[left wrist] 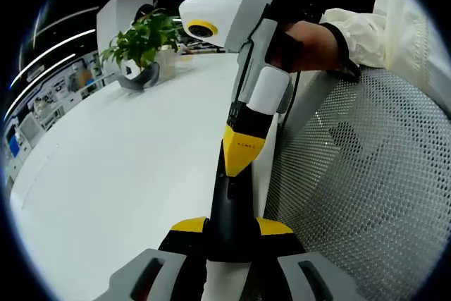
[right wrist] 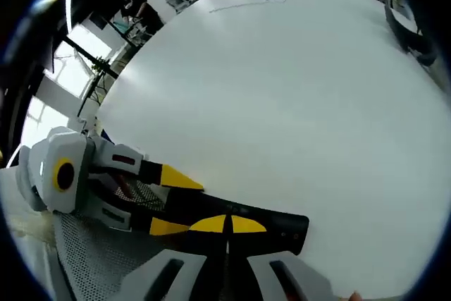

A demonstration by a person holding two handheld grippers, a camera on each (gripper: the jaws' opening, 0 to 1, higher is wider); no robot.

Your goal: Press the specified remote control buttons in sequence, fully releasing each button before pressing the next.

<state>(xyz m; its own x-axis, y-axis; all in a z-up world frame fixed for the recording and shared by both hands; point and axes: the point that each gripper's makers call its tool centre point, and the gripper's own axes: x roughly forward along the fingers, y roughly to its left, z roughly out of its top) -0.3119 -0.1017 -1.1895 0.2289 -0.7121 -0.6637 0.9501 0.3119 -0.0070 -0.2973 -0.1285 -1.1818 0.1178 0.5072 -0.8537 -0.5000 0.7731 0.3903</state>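
I am working over the broad white table [left wrist: 120,174], with the mesh chair back [left wrist: 366,195] just beside my tools and a potted plant [left wrist: 141,44] standing well apart at the far edge.

I am holding the black remote [left wrist: 229,202] in my left gripper [left wrist: 232,227], its two yellow-tipped jaws pinching the remote's sides near one end. In the right gripper view the remote [right wrist: 282,223] is lying flat just above the tabletop, with the left gripper [right wrist: 173,202] clamping it from the side.

My right gripper [left wrist: 243,149] is coming down along the remote's length with its jaws pressed together into one yellow point, and that point is resting on the remote's upper face. From its own camera the right gripper [right wrist: 229,224] is sitting directly over the remote's middle.

I judge that I am in the middle of one press. The buttons are too dark to make out, so I cannot tell which one this is or how many are left in the sequence.
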